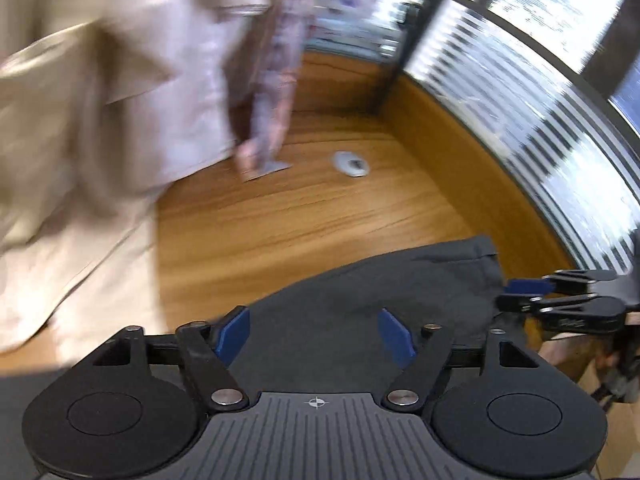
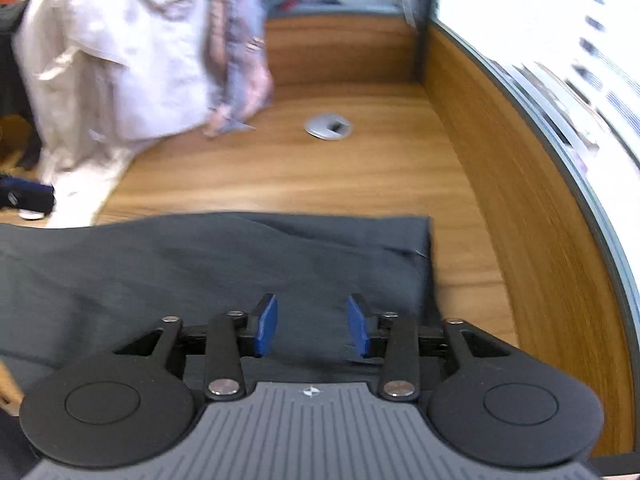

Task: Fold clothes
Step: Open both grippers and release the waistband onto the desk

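Dark grey garment (image 2: 224, 264) lies spread on the wooden table (image 2: 304, 176), near edge toward both grippers, its right side ending in a straight hemmed edge with a corner (image 2: 424, 236). Whether it lies in one layer or is already doubled over cannot be told; it looks flat with soft ripples. Judged soft, light and limp, likely to sag and slide a bit on smooth wood; best pinched at a corner or along the hem, not mid-panel. Left gripper (image 1: 316, 336) hovers over the cloth, fingers (image 1: 234, 334) spread wide, nothing between them. Right gripper (image 2: 312, 326) also over the cloth near its right edge, fingers (image 2: 266, 326) parted, empty; in the left view its tips sit just beside the cloth's corner. Count: one dark garment, two grippers, one round grey grommet (image 2: 329, 127) in the table, one beige coat (image 2: 116, 56) hanging at far left, one patterned cloth strip (image 2: 240, 52) hanging beside it. Both views are motion-blurred.
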Available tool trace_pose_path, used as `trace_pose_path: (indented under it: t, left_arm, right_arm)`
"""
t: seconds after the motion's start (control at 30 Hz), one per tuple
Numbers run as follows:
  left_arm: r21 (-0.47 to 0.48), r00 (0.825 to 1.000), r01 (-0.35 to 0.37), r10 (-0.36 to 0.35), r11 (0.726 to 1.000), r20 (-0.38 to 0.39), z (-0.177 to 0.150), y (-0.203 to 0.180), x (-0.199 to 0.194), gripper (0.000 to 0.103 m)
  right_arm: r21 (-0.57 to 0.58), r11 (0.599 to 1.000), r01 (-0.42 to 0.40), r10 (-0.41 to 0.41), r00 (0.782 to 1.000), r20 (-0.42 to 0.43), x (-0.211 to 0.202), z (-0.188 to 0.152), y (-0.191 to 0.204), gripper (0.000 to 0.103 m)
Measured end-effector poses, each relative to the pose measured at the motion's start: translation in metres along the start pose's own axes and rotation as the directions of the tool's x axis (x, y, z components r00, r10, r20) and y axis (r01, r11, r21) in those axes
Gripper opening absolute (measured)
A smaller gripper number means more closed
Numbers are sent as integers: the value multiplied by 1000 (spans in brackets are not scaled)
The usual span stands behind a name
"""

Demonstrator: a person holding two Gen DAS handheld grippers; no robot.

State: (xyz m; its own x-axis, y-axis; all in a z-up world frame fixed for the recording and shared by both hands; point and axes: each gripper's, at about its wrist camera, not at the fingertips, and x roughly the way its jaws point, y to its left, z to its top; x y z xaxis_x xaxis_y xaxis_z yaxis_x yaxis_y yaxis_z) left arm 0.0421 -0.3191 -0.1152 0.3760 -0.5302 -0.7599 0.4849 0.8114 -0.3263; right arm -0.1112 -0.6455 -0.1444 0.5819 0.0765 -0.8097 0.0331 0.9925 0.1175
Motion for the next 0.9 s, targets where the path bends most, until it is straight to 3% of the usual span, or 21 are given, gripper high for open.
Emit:
trace_pose_path:
  t: [0.2, 0.4, 0.6, 0.9]
  left_arm:
    - [-140, 991, -119, 125, 983, 35, -46, 61, -59, 87]
    - [-285, 971, -218, 236, 933, 27, -99, 137, -119, 90]
    - [-356, 947, -295, 321, 887, 15, -147, 207, -179, 91]
    - [-441, 909, -365, 417, 820, 23, -209, 281, -253, 91]
  right_arm:
    - [-116, 989, -90, 87, 996, -29, -11, 23, 67, 56]
    - [-143, 975, -171, 167, 985, -43, -8, 42, 148, 59]
    - [-181, 953, -242, 230, 970, -83, 6, 48, 242, 61]
    - [-354, 852, -386, 346, 922, -173, 36, 47, 416, 61]
